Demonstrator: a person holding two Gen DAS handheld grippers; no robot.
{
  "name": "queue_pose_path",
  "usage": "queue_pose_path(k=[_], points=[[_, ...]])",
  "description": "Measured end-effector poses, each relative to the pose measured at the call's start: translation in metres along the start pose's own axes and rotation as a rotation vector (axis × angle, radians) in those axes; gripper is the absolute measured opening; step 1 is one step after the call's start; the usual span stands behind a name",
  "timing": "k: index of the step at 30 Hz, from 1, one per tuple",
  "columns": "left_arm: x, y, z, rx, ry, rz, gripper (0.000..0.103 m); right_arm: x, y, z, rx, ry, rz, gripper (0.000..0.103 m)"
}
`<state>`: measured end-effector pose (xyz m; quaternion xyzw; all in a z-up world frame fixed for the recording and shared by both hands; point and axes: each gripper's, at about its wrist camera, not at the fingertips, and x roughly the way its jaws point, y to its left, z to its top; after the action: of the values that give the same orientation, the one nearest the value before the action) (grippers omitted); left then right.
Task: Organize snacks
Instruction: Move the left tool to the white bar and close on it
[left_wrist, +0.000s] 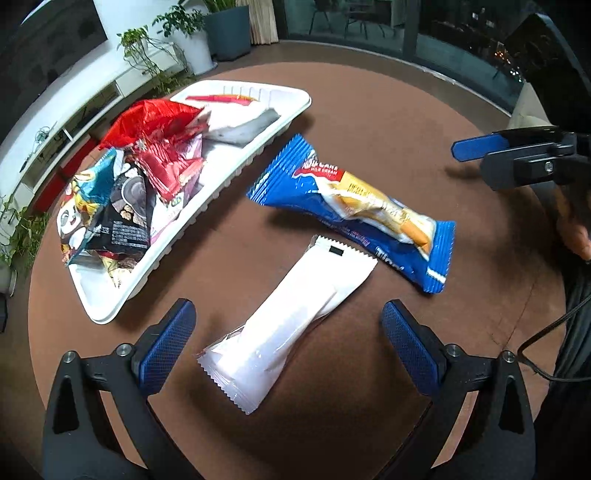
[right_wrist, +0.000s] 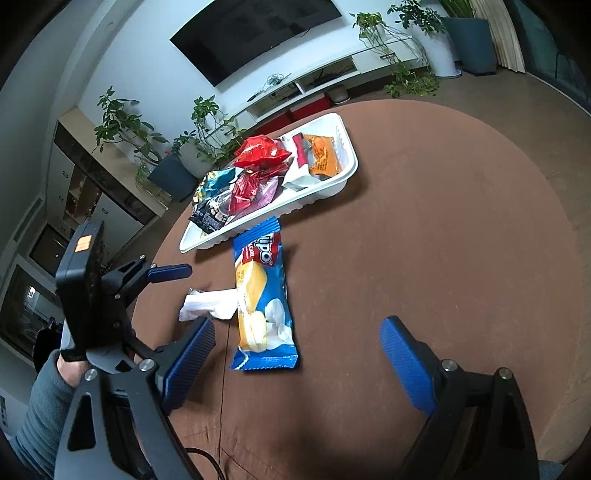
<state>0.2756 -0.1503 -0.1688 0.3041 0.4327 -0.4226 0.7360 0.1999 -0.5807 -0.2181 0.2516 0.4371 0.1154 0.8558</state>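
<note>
A plain white packet (left_wrist: 291, 325) lies on the brown round table (left_wrist: 388, 122), between the wide-apart fingers of my left gripper (left_wrist: 290, 345), which is open and not touching it. Beyond it lies a blue cake packet (left_wrist: 351, 206). In the right wrist view that blue packet (right_wrist: 264, 306) lies ahead of my open right gripper (right_wrist: 297, 362), its near end close to the left finger. The white packet (right_wrist: 207, 304) shows beside it, under the left gripper's upper finger (right_wrist: 170, 272). A white tray (left_wrist: 295, 107) holds several snack bags, red, black and teal.
The tray (right_wrist: 351, 173) sits toward the table's far side. One finger (left_wrist: 476, 146) of the right gripper reaches in from the right of the left wrist view. A black cable (left_wrist: 543, 332) hangs at the right. Potted plants (right_wrist: 125, 129) and a wall screen (right_wrist: 255, 33) stand beyond the table.
</note>
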Motion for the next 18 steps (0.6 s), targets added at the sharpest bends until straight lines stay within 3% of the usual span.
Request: queue_pose_path(k=[9, 11, 15, 18], points=[[0.02, 0.014, 0.011, 0.037, 0.1, -0.089, 0.089, 0.01, -0.004, -0.001, 0.008, 0.024, 0.009, 0.093], [0.022, 0.017, 0.013, 0.028, 0.109, -0.134, 0.08, 0.011, -0.003, -0.002, 0.004, 0.034, 0.01, 0.092], [0.02, 0.021, 0.017, 0.02, 0.111, -0.14, 0.059, 0.01, -0.001, -0.002, -0.007, 0.035, 0.008, 0.092], [0.019, 0.022, 0.017, -0.001, 0.111, -0.137, 0.058, 0.01, 0.0, -0.002, -0.006, 0.039, 0.01, 0.092]])
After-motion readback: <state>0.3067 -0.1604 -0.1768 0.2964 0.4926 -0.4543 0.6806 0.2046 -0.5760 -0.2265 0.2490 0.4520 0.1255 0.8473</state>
